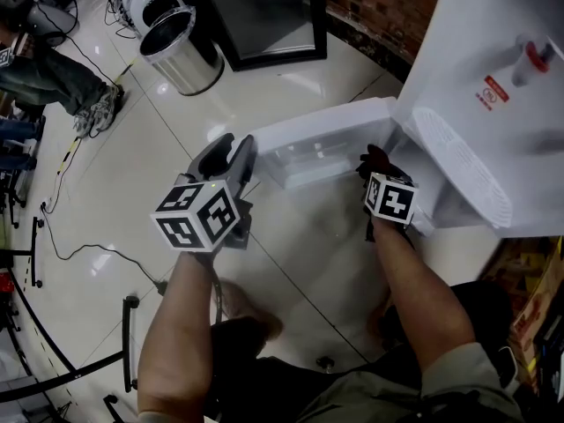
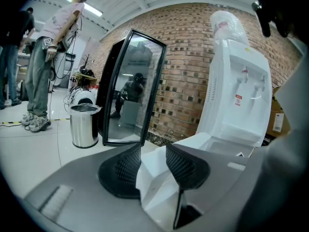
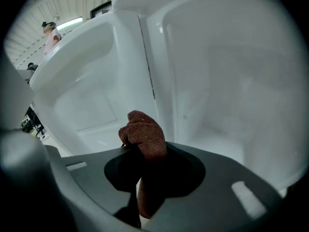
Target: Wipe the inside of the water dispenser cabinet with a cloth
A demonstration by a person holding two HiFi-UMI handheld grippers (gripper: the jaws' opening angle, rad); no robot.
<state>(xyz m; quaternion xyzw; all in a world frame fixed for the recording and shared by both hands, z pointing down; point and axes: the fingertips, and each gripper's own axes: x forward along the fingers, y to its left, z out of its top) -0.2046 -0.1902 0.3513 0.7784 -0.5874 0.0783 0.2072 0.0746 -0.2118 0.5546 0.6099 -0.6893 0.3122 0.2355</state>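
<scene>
The cloth (image 3: 141, 129) is dark reddish-brown terry, bunched into a lump. The right gripper (image 3: 143, 151) is clenched on it, so its lower part sinks between the dark jaws and the pads themselves are hard to make out. It sits just in front of the water dispenser's (image 1: 476, 77) open cabinet (image 3: 231, 91). The cabinet's white inside looks hazy in the right gripper view, with no detail to read, and I cannot tell whether the cloth touches a wall. In the head view the marker cube and the forearm cover most of the opening.

The cabinet door (image 1: 317, 139) stands swung out to the left, white and moulded. The left gripper (image 2: 153, 161) is clamped on its white edge, which stands wedged between the ribbed pads.

A red and white sticker (image 1: 495, 90) sits on the dispenser's front below a red tap (image 1: 535, 57), its print too small to read.

Farther left stand a metal bin (image 1: 181, 51) and a black-framed glass panel (image 2: 130, 91) against a brick wall (image 2: 188, 57).
</scene>
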